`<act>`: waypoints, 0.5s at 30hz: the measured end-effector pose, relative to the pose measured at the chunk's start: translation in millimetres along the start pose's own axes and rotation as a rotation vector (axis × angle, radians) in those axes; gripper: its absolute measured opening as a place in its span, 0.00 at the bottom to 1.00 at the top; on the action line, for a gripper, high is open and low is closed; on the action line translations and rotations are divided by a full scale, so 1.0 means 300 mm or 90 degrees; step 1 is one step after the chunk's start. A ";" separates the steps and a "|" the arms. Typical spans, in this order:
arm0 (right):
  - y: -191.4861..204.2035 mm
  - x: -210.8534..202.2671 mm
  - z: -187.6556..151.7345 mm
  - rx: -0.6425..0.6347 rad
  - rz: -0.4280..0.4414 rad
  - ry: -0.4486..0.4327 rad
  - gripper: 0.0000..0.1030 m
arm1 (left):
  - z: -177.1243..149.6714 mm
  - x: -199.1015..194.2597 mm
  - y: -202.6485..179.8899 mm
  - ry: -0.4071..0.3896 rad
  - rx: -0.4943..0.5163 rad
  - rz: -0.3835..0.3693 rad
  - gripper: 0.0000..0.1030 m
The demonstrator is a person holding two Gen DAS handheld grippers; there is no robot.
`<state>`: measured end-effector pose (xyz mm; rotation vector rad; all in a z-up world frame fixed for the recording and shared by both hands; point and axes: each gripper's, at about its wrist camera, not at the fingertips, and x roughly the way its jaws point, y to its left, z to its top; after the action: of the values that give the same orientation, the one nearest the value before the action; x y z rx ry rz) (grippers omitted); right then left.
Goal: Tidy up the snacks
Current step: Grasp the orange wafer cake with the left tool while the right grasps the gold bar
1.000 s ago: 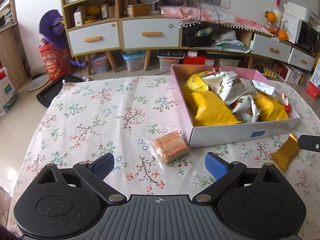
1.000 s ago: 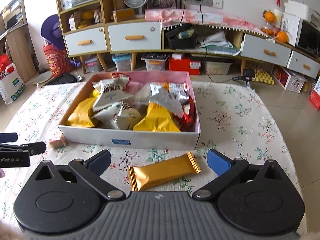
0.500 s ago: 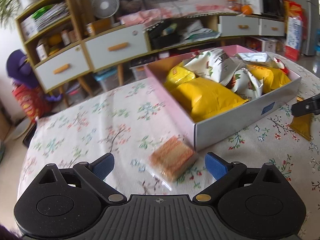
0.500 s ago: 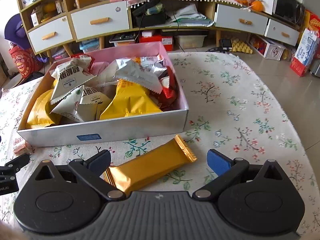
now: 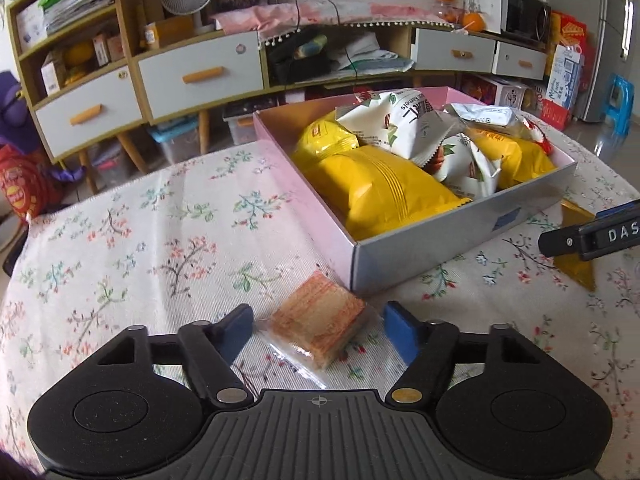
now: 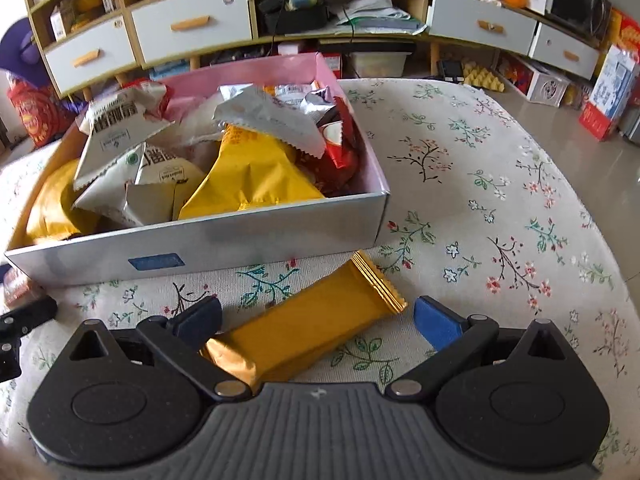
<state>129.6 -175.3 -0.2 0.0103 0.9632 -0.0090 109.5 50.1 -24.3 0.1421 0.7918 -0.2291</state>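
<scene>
As the left tongs (image 5: 318,330) close in, their blue pads now stand much nearer each other than a second ago, with the clear-wrapped square of orange wafer biscuit (image 5: 318,320) between them but not yet pinched; a sliver of cloth shows on both sides. That narrowing suggests the grasp is under way, the first step toward lifting this snack into the shallow pink-lined cardboard box (image 5: 420,258). The wafer lies on the floral-clothed counter (image 5: 160,240), just off the box's near left corner. The right tongs (image 6: 316,322) have sunk toward the box's front wall and stand wide open, gripping nothing, astride the long gold foil-wrapped bar (image 6: 304,330), which lies slantwise just before that wall. Already heaped with yellow and white packets, the box leaves little free space inside; left of it the counter is bare cloth, and right of it open cloth runs to the counter's rounded edge.
</scene>
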 end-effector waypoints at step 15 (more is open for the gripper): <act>-0.066 -0.038 -0.041 -0.116 0.070 -0.004 0.96 | -0.006 -0.062 -0.104 0.071 -0.051 -0.007 0.43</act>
<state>112.7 -195.0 2.2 -0.1045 0.9528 0.1798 87.6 23.2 -13.5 0.0753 0.9120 -0.2003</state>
